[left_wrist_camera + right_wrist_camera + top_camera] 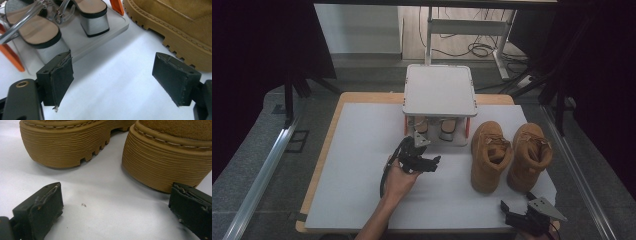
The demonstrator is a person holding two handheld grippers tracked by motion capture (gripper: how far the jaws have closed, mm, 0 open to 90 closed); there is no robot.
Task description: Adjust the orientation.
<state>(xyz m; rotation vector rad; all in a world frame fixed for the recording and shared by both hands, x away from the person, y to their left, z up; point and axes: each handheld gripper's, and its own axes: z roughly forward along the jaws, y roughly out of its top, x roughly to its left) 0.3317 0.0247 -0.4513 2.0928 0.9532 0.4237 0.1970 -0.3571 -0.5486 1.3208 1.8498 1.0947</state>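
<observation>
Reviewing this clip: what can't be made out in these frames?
- Sandals, high view: mostly hidden under the rack's top shelf.
- Sandal toes, left gripper view: cut off by the top edge.
- Boots above the soles, right gripper view: cut off by the top edge.

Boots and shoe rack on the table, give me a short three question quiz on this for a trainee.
1. True or false: the left gripper is shut on a sandal.
2. Which footwear stands on the rack's lower shelf? A) tan boots B) block-heeled sandals C) nothing
3. Fill in: the right gripper sits near the ___ ends of the two tan boots.

Key:
1. False; its fingers are spread apart over bare table.
2. B
3. Heel
</observation>
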